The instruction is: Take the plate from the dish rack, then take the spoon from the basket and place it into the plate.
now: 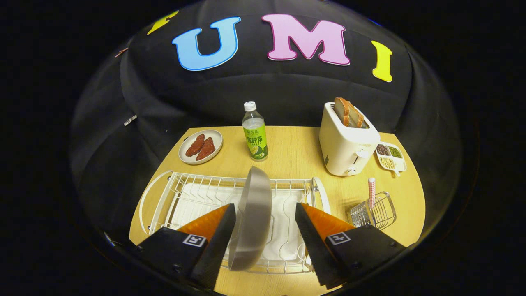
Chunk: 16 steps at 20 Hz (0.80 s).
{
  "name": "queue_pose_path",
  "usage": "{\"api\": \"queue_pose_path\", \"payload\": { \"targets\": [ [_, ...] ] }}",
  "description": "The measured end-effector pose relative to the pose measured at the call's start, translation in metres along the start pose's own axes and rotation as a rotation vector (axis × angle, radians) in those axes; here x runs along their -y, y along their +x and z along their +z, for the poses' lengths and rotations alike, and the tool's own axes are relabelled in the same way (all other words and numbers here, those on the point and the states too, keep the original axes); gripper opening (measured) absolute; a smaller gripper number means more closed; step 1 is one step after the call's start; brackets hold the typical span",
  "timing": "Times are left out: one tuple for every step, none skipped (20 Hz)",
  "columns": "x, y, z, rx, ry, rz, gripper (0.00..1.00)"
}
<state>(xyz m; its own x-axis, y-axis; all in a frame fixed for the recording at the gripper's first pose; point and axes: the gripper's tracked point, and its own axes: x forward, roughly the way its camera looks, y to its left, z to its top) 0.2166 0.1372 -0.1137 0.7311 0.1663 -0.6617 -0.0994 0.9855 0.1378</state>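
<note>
Gripper view looks down on a light wooden table (296,148) with a white wire dish rack (193,197) close to the camera. One grey round plate (252,216) stands on its edge in the rack, leaning a little. The gripper (265,216) has its two fingers apart, one on each side of the plate. The left finger looks like it sits right next to the plate's edge, and the right finger has a gap between it and the plate, so the plate is not squeezed. To the right of the rack is a small silver wire basket (376,213), and a spoon with a red and white checked handle (371,192) stands up in it. Beyond the rack, a clear bottle with a green label and white cap (254,131) stands in the middle of the table. Left of the bottle is a small white plate with red-brown pieces of food (200,146). Right of the bottle is a white toaster (345,144) with bread slices (348,112) poking out the top. Just beside the toaster is a small white dish with three parts (390,157), each holding tiny seeds or beans.
</note>
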Motion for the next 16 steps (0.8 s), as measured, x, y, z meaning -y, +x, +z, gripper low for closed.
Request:
{"api": "queue_pose_path", "payload": {
  "targets": [
    [0.0, 0.004, -0.003, -0.015, 0.007, -0.002, 0.85],
    [-0.002, 0.007, -0.006, -0.034, 0.016, 0.004, 0.74],
    [-0.006, 0.009, -0.009, -0.052, 0.027, 0.012, 0.67],
    [-0.008, 0.01, -0.011, -0.061, 0.037, 0.007, 0.6],
    [-0.007, 0.012, -0.011, -0.056, 0.04, -0.004, 0.51],
    [-0.009, 0.011, -0.008, -0.058, 0.036, -0.008, 0.42],
    [-0.009, 0.011, -0.011, -0.068, 0.034, -0.021, 0.4],
    [-0.009, 0.011, -0.01, -0.07, 0.041, -0.033, 0.38],
    [-0.01, 0.011, -0.009, -0.068, 0.042, -0.048, 0.36],
    [-0.008, 0.009, -0.006, -0.062, 0.033, -0.067, 0.33],
    [-0.008, 0.008, -0.004, -0.058, 0.015, -0.083, 0.32],
    [-0.013, 0.006, -0.002, -0.053, -0.004, -0.088, 0.31],
    [-0.016, 0.005, 0.0, -0.046, -0.025, -0.098, 0.31],
    [-0.019, 0.003, 0.006, -0.035, -0.044, -0.107, 0.31],
    [-0.02, 0.0, 0.013, -0.016, -0.065, -0.118, 0.31],
    [-0.022, -0.001, 0.02, 0.002, -0.092, -0.128, 0.31]
  ]
}}
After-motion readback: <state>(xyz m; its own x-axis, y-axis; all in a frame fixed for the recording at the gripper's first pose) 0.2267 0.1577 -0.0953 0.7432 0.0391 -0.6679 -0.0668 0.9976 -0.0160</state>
